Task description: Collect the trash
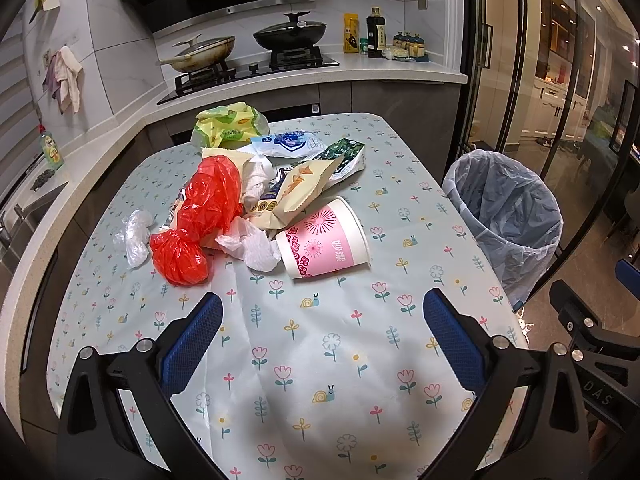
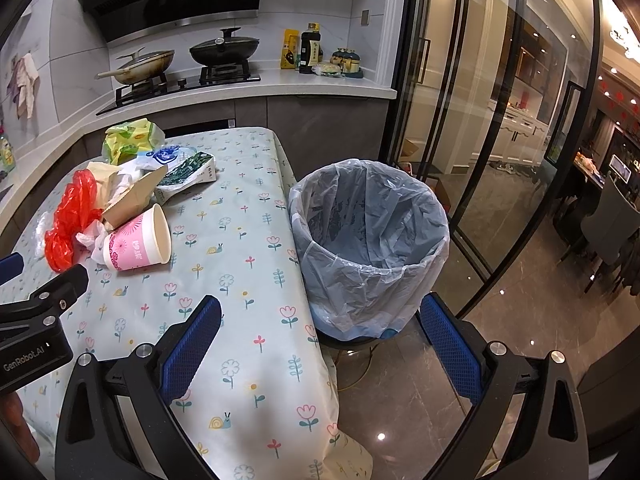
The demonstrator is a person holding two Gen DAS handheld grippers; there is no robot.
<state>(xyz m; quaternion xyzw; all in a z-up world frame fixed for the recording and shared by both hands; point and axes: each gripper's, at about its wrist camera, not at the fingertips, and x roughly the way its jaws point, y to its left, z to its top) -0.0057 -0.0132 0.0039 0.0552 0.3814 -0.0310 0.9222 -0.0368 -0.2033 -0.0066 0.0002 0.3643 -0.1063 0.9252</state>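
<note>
Trash is all heaped mid-tabletop [image 1: 320,360] on the floral cloth: a crumpled red plastic bag [image 1: 200,216], white tissue wads [image 1: 256,248], snack wrappers [image 1: 304,184], and a pink-and-white paper cup [image 1: 326,240] tipped on its side nearest the camera. The left gripper [image 1: 322,336] and right gripper [image 2: 320,344] both hang spread wide, holding nothing. The round bin with a clear liner [image 2: 372,240] stands on the floor just beside the table edge.

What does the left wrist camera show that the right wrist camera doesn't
Only the left wrist view shows the sink edge and the green dish soap bottle whole. Only the right wrist view shows the dining room behind the glass and the floor beneath the bin. Both show the pink paper cup, red plastic bag, lined trash bin and stove pans.
</note>
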